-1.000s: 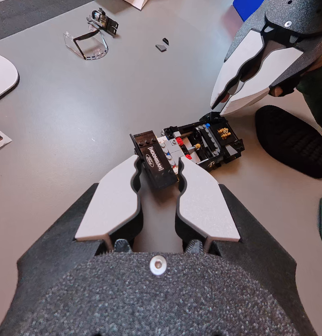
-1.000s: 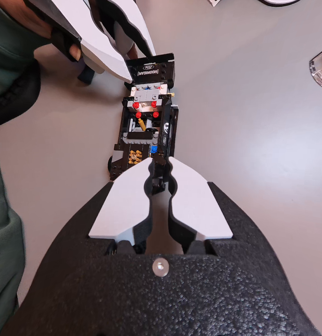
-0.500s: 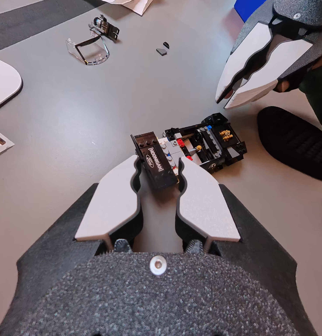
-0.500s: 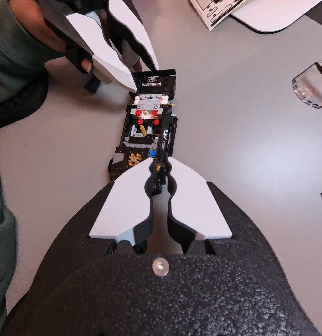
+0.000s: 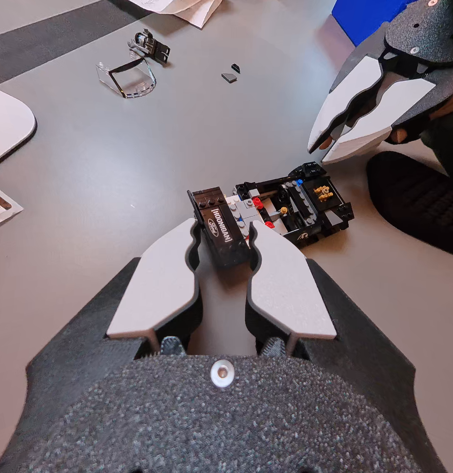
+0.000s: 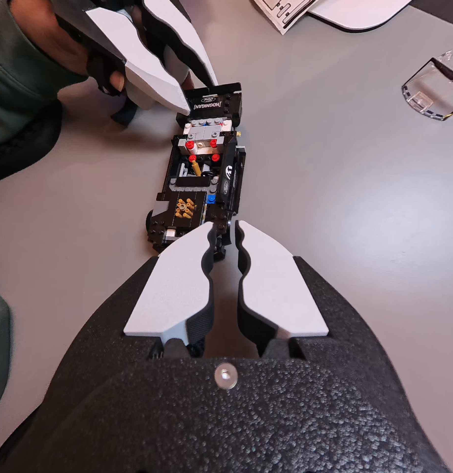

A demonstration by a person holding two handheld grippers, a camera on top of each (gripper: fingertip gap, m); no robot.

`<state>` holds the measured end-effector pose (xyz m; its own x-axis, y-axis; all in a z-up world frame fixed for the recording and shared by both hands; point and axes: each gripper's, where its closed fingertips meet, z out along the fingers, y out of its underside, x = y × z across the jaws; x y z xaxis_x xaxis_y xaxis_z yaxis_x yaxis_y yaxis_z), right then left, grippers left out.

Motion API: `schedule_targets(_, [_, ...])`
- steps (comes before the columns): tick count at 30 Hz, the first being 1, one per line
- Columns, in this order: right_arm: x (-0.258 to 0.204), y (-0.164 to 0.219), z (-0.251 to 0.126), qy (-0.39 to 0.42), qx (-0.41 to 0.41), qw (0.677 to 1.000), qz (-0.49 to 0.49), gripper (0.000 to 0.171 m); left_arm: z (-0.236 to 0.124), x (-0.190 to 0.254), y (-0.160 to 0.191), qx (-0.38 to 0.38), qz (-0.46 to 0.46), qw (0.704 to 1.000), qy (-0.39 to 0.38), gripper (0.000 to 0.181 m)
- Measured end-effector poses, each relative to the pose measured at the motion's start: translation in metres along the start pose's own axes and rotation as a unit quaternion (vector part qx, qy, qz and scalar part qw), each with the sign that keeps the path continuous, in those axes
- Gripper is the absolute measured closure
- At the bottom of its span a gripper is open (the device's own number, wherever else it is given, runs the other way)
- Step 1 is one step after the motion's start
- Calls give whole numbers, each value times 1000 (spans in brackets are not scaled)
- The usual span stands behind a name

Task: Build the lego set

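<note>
A partly built black lego car [image 5: 292,204] lies on the grey table, with red, blue, grey and gold parts showing inside. My left gripper [image 5: 223,225] is shut on the car's black rear end. In the right wrist view the car [image 6: 194,179] runs away from me, and the left gripper [image 6: 200,98] is at its far end. My right gripper [image 6: 224,224] is at the car's front corner. Its jaws stand a narrow gap apart and grip nothing. It also shows in the left wrist view [image 5: 317,156], just above the car's front.
A clear windshield piece [image 5: 125,79] and a small black assembly [image 5: 148,47] lie at the far left. Two tiny pieces, grey [image 5: 229,76] and black [image 5: 235,67], lie beyond the car. Instruction sheets [image 6: 284,12], a white pad [image 5: 5,122] and a black mesh pad [image 5: 412,199] border the area. About 12 cm separates my left fingertips from my right. Both grippers' tips are roughly 20 cm from the clear windshield piece [image 5: 125,79]. Seen from the right wrist view [image 6: 439,87] as well.
My right gripper has drawn back a little from the car's front. My left gripper keeps its hold on the rear end, and the car has barely moved.
</note>
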<state>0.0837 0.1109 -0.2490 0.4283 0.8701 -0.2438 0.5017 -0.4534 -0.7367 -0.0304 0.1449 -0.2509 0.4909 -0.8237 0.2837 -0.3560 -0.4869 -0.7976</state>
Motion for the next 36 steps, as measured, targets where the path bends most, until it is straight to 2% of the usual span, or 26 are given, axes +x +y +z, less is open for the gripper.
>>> schedule_targets(9, [-1, -6, 7, -3, 5, 1000, -12, 157, -6, 0, -11, 27, 16, 999, -14, 145])
schedule_targets(20, [1, -12, 10, -10, 48, 999, -13, 157, 2, -6, 4, -3, 41, 999, -33, 147])
schedule_targets(36, [1, -14, 6, -2, 70, 997, -16, 158, 6, -5, 1, 14, 48, 998, -28, 150])
